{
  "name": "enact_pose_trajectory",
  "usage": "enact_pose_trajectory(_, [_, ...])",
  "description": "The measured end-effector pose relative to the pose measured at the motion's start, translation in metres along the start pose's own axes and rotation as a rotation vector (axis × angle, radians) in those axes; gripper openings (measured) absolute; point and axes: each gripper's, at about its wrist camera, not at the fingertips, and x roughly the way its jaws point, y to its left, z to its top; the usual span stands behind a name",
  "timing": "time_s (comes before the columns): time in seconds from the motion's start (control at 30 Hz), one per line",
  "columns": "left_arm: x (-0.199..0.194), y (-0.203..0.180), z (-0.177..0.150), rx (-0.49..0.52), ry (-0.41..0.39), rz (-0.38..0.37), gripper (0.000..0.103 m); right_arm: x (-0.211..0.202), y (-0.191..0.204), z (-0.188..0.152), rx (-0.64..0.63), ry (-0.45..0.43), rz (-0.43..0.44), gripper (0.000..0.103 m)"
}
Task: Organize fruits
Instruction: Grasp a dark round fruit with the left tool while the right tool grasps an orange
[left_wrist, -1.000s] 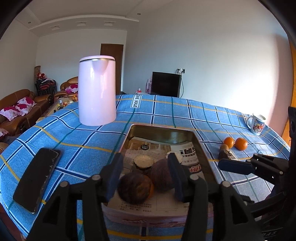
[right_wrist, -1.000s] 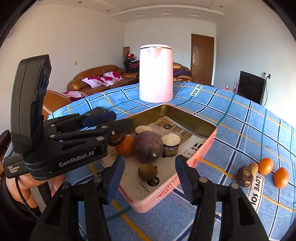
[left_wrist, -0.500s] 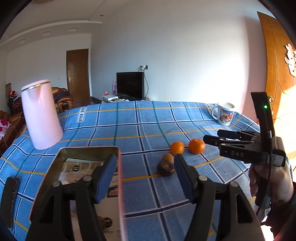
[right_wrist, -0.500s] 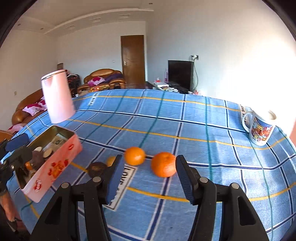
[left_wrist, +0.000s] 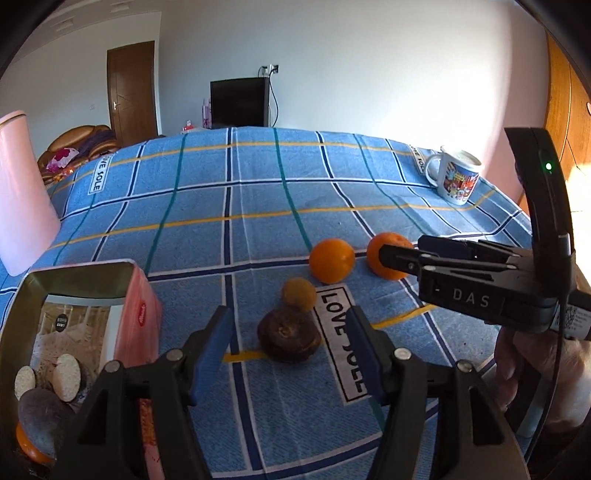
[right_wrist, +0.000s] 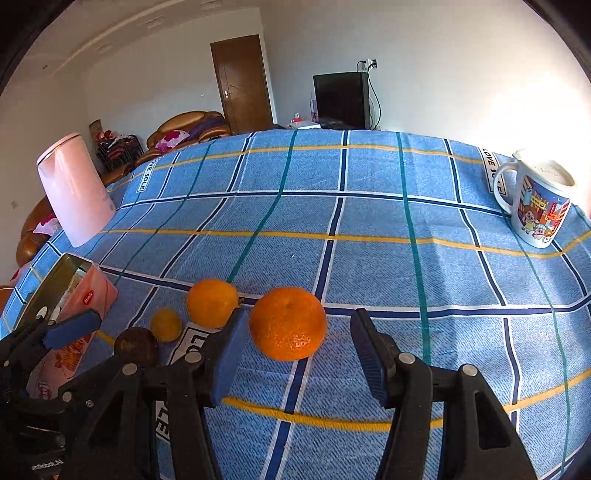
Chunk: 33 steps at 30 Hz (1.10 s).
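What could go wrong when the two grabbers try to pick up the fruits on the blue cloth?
1. The big orange is round and sits loose between the open right gripper fingers; a nudge might roll it away.
2. The dark brown fruit touches the small yellow fruit, so the open left gripper closing may knock that one aside.
3. The grippers are close together and could bump.

Four loose fruits on the blue checked cloth, in a curved row: large orange (right_wrist: 287, 323), smaller orange (right_wrist: 212, 302), small yellow-brown fruit (left_wrist: 298, 293) touching a dark brown, wrinkled round fruit (left_wrist: 288, 335). To their left, pink tin (left_wrist: 138, 317), open, paper-lined, holding more dark fruit and an orange.
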Motion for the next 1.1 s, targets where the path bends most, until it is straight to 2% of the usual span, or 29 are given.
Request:
enact_pose_trajectory(0.13, [0.008, -0.003, 0.003, 0.007, 0.042, -0.033, 0.064, 0.012, -0.001, 0.003, 0.007, 0.037, 0.029, 0.059])
enact_pose_trajectory(0.2, [0.014, -0.004, 0.004, 0.01, 0.075, -0.047, 0.056, 0.02, 0.0, 0.003, 0.003, 0.074, 0.037, 0.049])
enact_pose_trajectory(0.3, [0.02, 0.0, 0.004, -0.009, 0.107, -0.062, 0.047, 0.018, -0.002, 0.0, 0.011, 0.077, 0.053, 0.048])
enact_pose_trajectory(0.33, [0.02, 0.0, 0.004, -0.012, 0.112, -0.067, 0.04, 0.015, -0.002, -0.001, 0.012, 0.074, 0.059, 0.048])
enact_pose_trajectory(0.53, [0.021, -0.001, 0.004, -0.007, 0.111, -0.072, 0.04, -0.007, 0.007, -0.014, -0.006, 0.028, 0.063, 0.048])
enact_pose_trajectory(1.1, [-0.01, -0.006, 0.002, 0.033, -0.066, -0.027, 0.04, -0.037, 0.016, -0.02, -0.035, -0.109, 0.041, 0.048])
